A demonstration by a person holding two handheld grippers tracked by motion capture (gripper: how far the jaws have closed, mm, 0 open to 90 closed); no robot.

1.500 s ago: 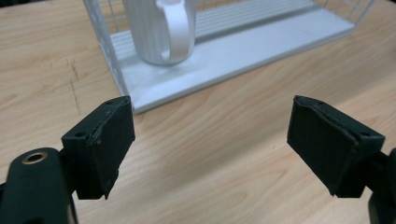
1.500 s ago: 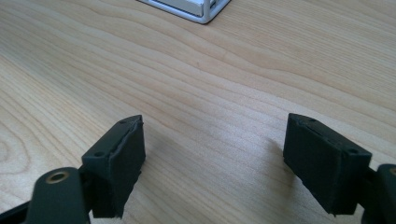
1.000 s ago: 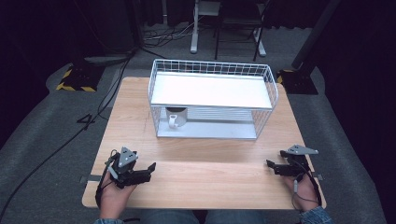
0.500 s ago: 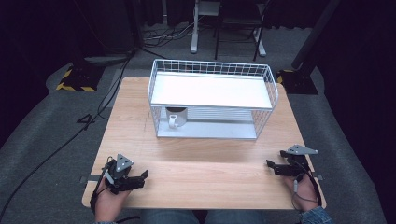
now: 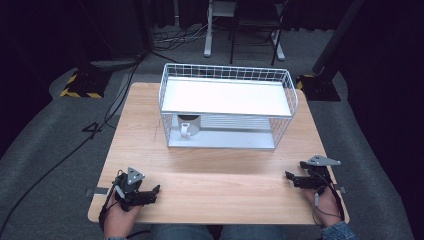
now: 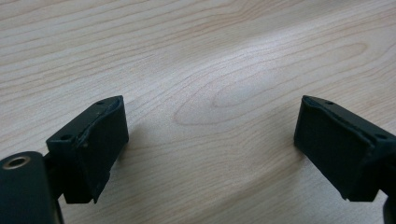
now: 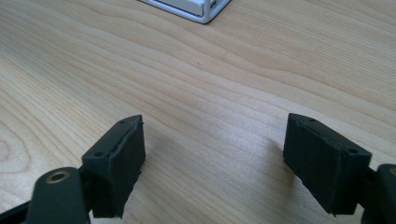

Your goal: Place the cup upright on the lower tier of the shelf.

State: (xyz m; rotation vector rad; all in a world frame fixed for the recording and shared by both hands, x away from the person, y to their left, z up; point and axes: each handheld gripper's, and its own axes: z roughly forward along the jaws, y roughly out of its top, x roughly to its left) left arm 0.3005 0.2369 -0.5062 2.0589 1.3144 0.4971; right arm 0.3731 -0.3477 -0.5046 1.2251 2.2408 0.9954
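Note:
My left gripper (image 5: 151, 194) rests low over the wooden table (image 5: 225, 175) near its front left corner, held by a hand. Its jaws stand wide apart with nothing between them; in the left gripper view the left gripper (image 6: 210, 140) has bare wood between its pads. My right gripper (image 5: 293, 179) sits near the front right corner and points left. In the right gripper view the right gripper (image 7: 214, 156) is open too, over bare wood.
A white wire rack (image 5: 227, 107) with a flat white upper shelf stands at the middle back of the table. A white mug (image 5: 188, 125) sits on its lower level at the left. One rack corner (image 7: 194, 8) shows far ahead of the right jaws.
My left gripper has drawn back a little toward the front edge of the table, still open. The right gripper has not moved.

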